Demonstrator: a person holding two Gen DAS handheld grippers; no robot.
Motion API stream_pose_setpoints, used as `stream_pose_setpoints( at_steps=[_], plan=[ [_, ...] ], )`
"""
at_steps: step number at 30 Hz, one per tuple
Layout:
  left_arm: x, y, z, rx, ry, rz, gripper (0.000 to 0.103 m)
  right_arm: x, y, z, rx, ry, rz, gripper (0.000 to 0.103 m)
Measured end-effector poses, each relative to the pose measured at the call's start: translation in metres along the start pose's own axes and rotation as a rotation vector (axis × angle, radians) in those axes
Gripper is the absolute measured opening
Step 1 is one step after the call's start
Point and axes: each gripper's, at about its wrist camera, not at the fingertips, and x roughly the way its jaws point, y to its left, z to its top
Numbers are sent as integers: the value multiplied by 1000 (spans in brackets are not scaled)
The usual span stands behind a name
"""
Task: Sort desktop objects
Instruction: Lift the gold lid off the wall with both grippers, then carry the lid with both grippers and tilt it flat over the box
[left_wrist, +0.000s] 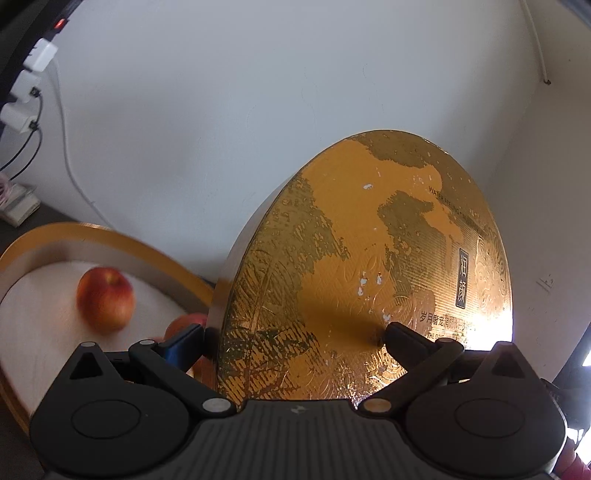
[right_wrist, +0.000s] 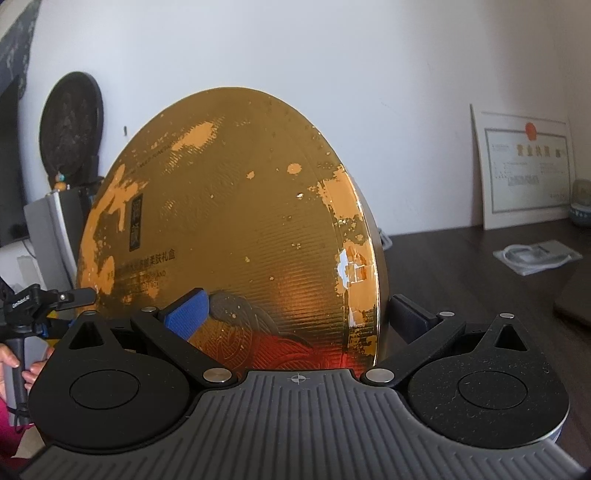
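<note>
Pinching opposite rims of the round gold foil-patterned lid (left_wrist: 369, 258), left gripper (left_wrist: 295, 338) and right gripper (right_wrist: 299, 306) should lower it level over the round gold-rimmed box (left_wrist: 110, 236) holding red apples (left_wrist: 105, 298).

Dark wooden desk (right_wrist: 461, 266) bears a plastic packet (right_wrist: 535, 256).

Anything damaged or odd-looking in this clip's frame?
Yes. The round gold lid, clamped on edge between the left gripper and right gripper, has worn foil: patchy orange areas and white chips near its rim. The open box holds apples.
</note>
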Motion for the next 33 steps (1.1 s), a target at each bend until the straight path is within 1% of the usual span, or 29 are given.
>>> stream_pose_setpoints(
  at_steps=[1,6,12,14,17,20,23,28,30,33],
  plan=[
    [-4,-10,-10,-3,4,6,103,-5,3,-6,3,7,3,102],
    [-13,-2,-23,-24,25,43,103,-7,15,-20,14,29,20,102],
    [-42,6,-26,-24,25,115,103,4,28,-40,45,66,63,102],
    [-57,4,-24,-22,24,140,103,11,32,-45,53,77,83,102],
    [-64,15,-23,-25,26,178,103,23,37,-48,66,97,113,102],
    [-90,7,-21,-34,26,213,103,35,45,-53,73,110,137,102],
    [-94,17,-17,-47,26,241,103,47,51,-54,78,122,154,102],
    [-102,24,-6,-60,19,281,103,69,62,-53,80,141,176,102],
    [-101,28,1,-59,12,300,103,79,65,-50,75,150,185,102],
    [-89,43,12,-76,20,311,103,99,68,-43,78,155,190,102]
  ],
)
